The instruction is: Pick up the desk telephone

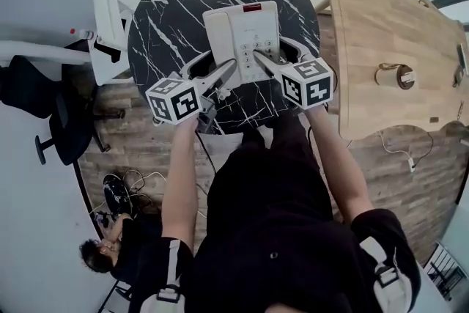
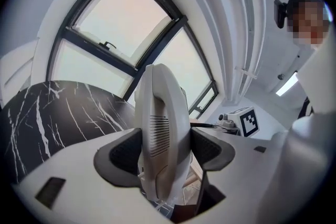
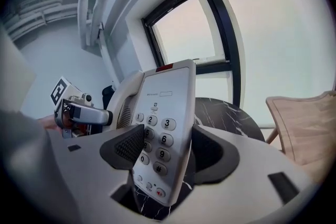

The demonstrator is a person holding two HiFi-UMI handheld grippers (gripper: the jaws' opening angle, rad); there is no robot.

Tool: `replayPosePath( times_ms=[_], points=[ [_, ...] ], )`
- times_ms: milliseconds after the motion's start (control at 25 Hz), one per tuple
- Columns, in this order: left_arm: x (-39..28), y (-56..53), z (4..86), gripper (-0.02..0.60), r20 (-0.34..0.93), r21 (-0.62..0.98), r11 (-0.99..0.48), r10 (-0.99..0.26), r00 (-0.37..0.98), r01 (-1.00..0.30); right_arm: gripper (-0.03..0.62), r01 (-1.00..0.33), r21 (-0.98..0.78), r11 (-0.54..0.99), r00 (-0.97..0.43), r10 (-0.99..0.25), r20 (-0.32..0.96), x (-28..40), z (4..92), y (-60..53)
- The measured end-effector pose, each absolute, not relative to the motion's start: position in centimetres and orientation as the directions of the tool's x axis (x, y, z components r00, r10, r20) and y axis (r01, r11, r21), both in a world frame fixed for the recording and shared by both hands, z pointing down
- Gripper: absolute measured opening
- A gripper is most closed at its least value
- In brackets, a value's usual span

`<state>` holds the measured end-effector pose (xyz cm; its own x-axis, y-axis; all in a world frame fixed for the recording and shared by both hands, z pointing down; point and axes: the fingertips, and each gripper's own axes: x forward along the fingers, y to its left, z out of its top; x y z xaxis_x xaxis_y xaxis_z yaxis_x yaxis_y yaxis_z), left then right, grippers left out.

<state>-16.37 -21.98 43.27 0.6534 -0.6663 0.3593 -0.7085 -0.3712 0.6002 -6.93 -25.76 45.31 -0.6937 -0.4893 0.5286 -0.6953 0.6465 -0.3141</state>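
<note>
Two-handed lift of the desk telephone [image 1: 242, 37], head view with both gripper views. The telephone is held above the round black marble table [image 1: 165, 18] and looks clear of its top; in the right gripper view the marble shows beneath the telephone's lower edge. The left gripper [image 2: 160, 150] has its jaws standing wide and pressed on the handset side of the casing, one pad on each face, with the slotted grille between them. The right gripper [image 3: 167, 150] clamps the keypad side in the same way: its near pad lies over the left column of keys and its far pad bears on the underside. Both grips sit close to the telephone's near end, so most of the body overhangs beyond the pads. To carry this step well, the two grippers are best moved as one unit, at matched height and pace, so that neither twists the casing against the other. Squeeze should be kept steady rather than increased, since the plastic shell is smooth and may pivot about the pads. The face should be kept close to level, because a steep tilt could let the handset [image 1: 218, 33] slide off its cradle.
</note>
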Motion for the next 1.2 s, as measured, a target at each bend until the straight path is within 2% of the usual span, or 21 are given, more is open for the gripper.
replayPosePath(
  times_ms=[720,1200],
  points=[
    [-17.5,-22.9,30.7,0.31,0.211,0.43,-0.489,-0.763,0.611,-0.759,0.296,-0.662,-0.163,0.732,-0.738,-0.597,0.315,-8.3,32.1,-27.4],
    [-17.0,-22.9,29.2,0.31,0.181,0.412,-0.512,-0.765,0.618,-0.754,0.296,-0.673,-0.117,0.73,-0.726,-0.622,0.294,-7.8,30.3,-27.2]
  ],
)
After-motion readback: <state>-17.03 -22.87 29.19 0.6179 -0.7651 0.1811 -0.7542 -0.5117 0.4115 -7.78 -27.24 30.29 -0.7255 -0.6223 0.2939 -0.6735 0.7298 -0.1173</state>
